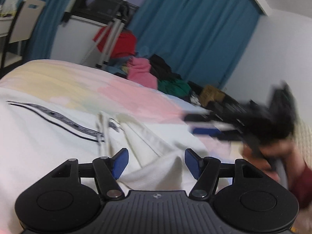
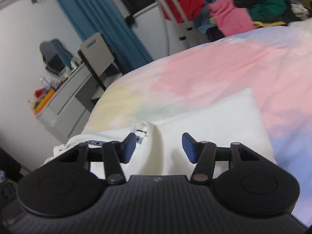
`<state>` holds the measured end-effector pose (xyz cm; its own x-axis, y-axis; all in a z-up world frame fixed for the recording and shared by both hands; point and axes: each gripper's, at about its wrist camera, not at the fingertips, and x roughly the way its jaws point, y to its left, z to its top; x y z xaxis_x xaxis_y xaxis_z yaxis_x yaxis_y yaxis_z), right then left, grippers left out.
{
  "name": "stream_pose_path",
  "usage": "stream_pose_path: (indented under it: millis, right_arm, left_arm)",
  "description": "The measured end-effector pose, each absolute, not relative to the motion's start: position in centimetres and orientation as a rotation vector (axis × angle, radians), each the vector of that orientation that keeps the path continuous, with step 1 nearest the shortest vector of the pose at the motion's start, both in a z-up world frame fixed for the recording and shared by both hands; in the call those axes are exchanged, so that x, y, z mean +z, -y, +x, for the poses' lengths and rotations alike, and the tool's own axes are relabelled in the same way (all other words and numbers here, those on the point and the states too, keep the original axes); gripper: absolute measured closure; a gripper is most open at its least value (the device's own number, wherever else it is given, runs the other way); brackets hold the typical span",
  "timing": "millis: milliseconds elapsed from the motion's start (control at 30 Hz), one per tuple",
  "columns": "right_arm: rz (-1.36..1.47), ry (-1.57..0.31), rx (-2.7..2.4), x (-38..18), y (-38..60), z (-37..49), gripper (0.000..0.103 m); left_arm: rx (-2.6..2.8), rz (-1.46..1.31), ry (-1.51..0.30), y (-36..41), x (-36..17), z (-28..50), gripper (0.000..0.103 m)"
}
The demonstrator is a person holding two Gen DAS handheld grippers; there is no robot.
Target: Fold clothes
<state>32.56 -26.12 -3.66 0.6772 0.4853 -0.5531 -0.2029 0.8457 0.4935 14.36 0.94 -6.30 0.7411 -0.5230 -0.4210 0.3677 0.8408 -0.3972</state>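
Both the left gripper (image 1: 156,162) and right gripper (image 2: 158,147) stand spread, empty, above the white garment (image 2: 204,120); beyond it a heap of unfolded clothes (image 1: 156,72) sits by the teal curtain (image 1: 195,29).

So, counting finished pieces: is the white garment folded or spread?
Partly folded: the white garment shows a doubled panel with a straight edge, but loose ridges remain.

The right gripper (image 1: 197,123) was smeared by motion blur, as was the hand (image 1: 261,159) holding it. The white garment (image 1: 48,136) ran off the left edge.
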Motion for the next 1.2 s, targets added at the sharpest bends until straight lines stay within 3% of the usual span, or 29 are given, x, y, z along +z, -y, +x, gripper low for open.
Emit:
stream_pose_path:
  millis: [67, 100, 233, 267, 300, 400, 500, 800, 1033, 1200]
  right_arm:
    - [0.397, -0.768, 0.430, -4.0, 25.0, 34.7, 0.051]
    - [0.386, -0.788, 0.437, -4.3, 24.3, 35.5, 0.060]
    - [0.335, -0.895, 0.432, -6.0, 21.8, 37.9, 0.075]
    - [0.314, -0.905, 0.432, -6.3, 21.1, 38.0, 0.086]
    - [0.298, -0.901, 0.439, -6.4, 20.4, 38.1, 0.090]
    - [0.291, -0.878, 0.482, -6.4, 18.4, 38.5, 0.091]
    - [0.322, -0.869, 0.545, -6.5, 16.1, 38.7, 0.091]
    - [0.273, -0.813, 0.556, -9.0, 12.9, 37.4, 0.091]
    - [0.270, -0.674, 0.442, -5.8, 17.4, 32.2, 0.089]
    - [0.203, -0.640, 0.276, -4.1, 21.8, 25.9, 0.089]
  left_arm:
    - [-0.503, -0.253, -0.541, 0.2, -7.1, 14.5, 0.041]
    - [-0.497, -0.220, -0.546, 0.8, -7.5, 14.7, 0.043]
    - [-0.465, -0.213, -0.595, 1.3, -9.1, 15.4, 0.051]
    - [-0.451, -0.219, -0.612, 1.2, -9.3, 15.6, 0.057]
    - [-0.427, -0.227, -0.635, 1.0, -9.4, 15.8, 0.066]
    - [-0.371, -0.321, -0.717, -0.3, -9.5, 15.9, 0.078]
    - [-0.343, -0.364, -0.755, -1.4, -9.2, 15.7, 0.082]
    - [-0.338, -0.421, -0.794, -3.1, -10.3, 15.0, 0.080]
    - [-0.364, -0.464, -0.754, -3.6, -10.2, 15.8, 0.074]
    - [-0.350, -0.348, -0.645, -2.5, -8.7, 15.0, 0.062]
